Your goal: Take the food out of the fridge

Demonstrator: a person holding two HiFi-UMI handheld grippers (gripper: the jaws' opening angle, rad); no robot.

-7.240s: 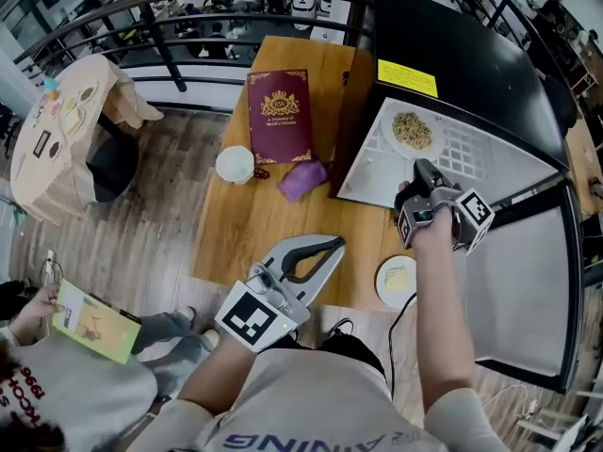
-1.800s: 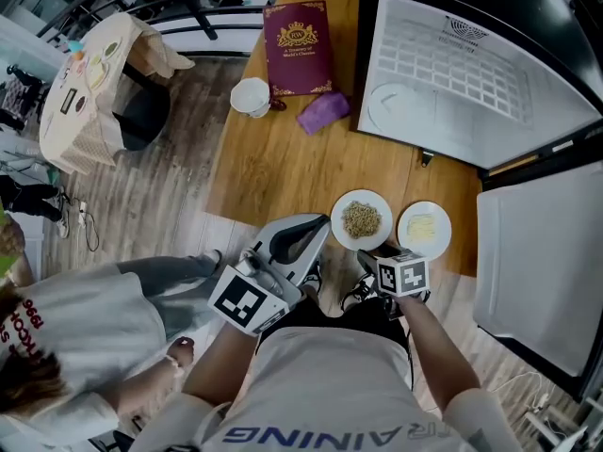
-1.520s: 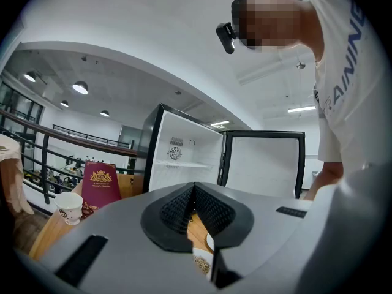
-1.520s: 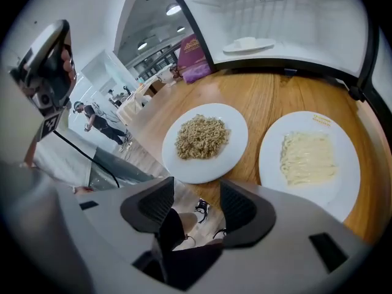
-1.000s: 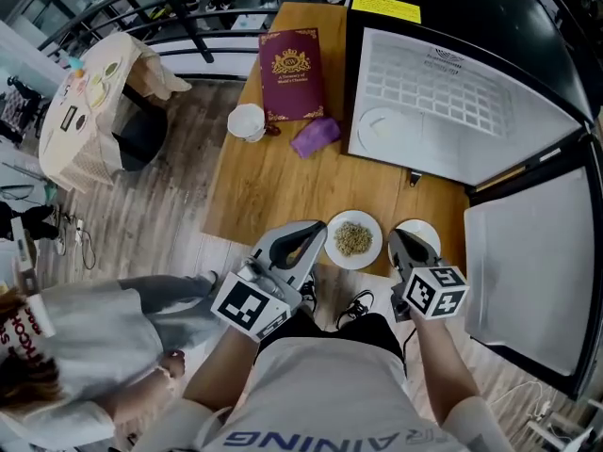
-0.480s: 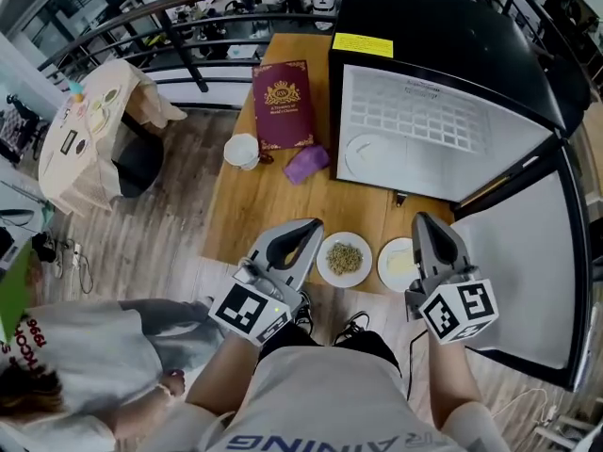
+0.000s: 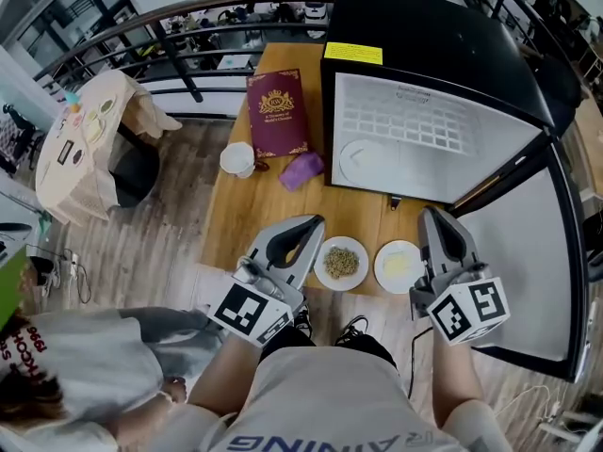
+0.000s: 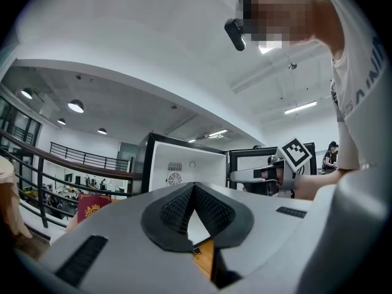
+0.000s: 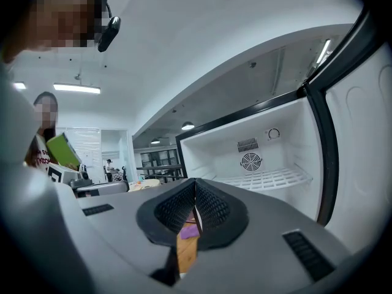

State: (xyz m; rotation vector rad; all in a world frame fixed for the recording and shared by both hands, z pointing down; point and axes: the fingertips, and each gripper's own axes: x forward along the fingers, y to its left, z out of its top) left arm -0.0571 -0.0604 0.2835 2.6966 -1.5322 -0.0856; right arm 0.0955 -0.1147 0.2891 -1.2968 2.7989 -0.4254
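The black fridge [image 7: 424, 139] stands open on the wooden table [image 7: 273, 215], its white inside and wire shelf showing no food. Two white plates sit near the table's front edge: one with brownish grains [image 7: 341, 263] and one with pale yellow food [image 7: 398, 266]. My left gripper [image 7: 314, 226] hovers just left of the grain plate, shut and empty. My right gripper [image 7: 433, 217] hangs just right of the yellow plate, also shut and empty. In the left gripper view the pads [image 8: 184, 208] meet in front of the fridge [image 8: 184, 167]. The right gripper view looks into the fridge [image 9: 257, 164].
The fridge door [image 7: 528, 271] stands open at the right. At the back of the table lie a maroon menu book [image 7: 279, 113], a white cup [image 7: 236, 160] and a purple cloth [image 7: 301, 170]. A railing and a round cloth-covered table [image 7: 80, 139] are at the left; a person stands at the lower left.
The grain plate went from the fridge to the table beside the yellow plate. The right gripper let go of it and rose to the right; the left gripper rose slightly.
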